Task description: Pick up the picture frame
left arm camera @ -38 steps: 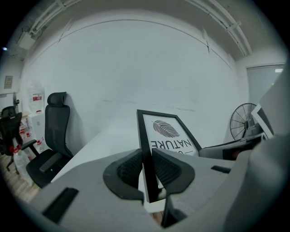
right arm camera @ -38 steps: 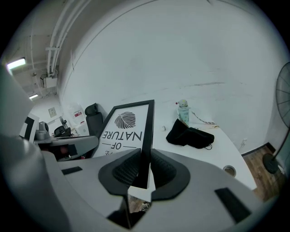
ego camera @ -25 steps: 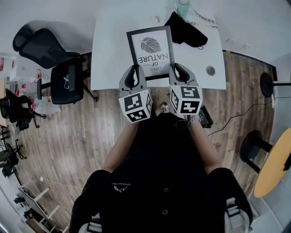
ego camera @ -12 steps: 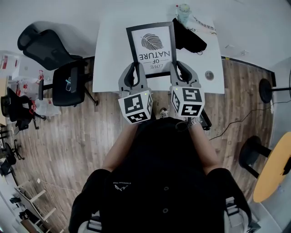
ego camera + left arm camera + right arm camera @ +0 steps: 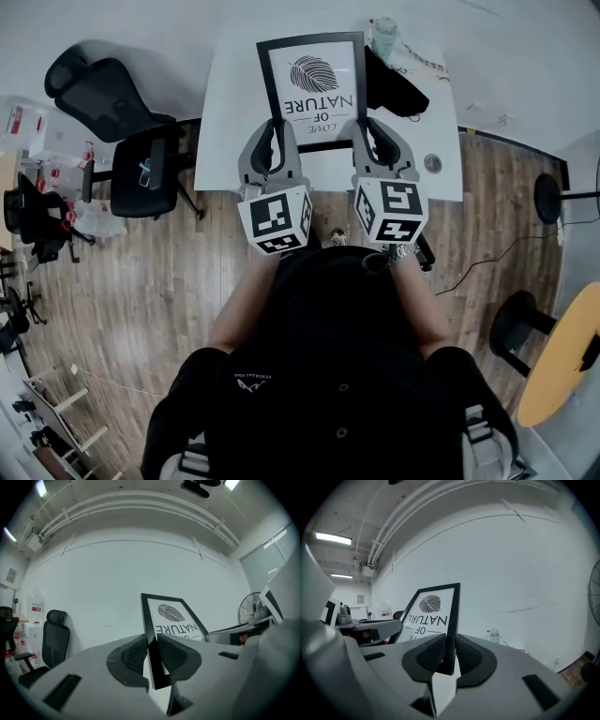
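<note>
Left tool (image 5: pixel 153 644): clamps picture frame (image 5: pixel 312 75) | right tool (image 5: pixel 450 644): clamps frame

Black picture frame (image 5: pixel 312 84) over white table (image 5: pixel 225 141), left claw (image 5: pixel 278 128) and right claw (image 5: pixel 375 126) at its two near corners

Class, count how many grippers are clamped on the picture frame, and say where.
2. The left gripper clamps the left side of the picture frame, the right gripper its right side; none hidden.
</note>
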Demonstrator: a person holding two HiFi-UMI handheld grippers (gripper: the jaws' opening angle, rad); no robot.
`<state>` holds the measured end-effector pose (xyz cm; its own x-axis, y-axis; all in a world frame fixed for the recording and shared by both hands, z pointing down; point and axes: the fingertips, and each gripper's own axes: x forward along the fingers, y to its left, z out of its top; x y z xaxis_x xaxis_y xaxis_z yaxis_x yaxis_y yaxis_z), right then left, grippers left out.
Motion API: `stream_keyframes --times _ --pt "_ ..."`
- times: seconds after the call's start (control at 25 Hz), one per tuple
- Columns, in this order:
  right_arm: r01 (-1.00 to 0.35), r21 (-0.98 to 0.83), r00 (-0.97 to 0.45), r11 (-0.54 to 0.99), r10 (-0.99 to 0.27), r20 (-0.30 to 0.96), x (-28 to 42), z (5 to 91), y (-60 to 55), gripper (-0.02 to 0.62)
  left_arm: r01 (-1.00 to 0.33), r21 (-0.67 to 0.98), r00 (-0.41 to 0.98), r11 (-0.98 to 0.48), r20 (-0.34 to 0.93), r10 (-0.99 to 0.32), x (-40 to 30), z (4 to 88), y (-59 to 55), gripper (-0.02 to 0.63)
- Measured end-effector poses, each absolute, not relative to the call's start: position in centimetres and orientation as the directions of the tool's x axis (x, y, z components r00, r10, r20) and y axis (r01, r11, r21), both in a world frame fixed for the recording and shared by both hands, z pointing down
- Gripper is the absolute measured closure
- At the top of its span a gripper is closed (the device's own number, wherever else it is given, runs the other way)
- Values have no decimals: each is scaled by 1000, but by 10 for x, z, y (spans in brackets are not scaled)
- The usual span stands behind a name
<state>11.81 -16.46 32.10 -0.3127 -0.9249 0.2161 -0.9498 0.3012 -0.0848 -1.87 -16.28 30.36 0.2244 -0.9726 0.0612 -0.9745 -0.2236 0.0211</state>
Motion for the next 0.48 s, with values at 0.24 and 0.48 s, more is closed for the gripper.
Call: stream_keyframes --times 0.24,0.48 --pt "-949 -58 -314 309 -937 152 119 292 -161 529 -973 19 230 -230 -4 -973 -18 275 -157 534" --pt "-945 -51 -327 323 -940 95 117 279 -164 529 -974 -4 228 -229 -60 -972 -20 262 -158 534"
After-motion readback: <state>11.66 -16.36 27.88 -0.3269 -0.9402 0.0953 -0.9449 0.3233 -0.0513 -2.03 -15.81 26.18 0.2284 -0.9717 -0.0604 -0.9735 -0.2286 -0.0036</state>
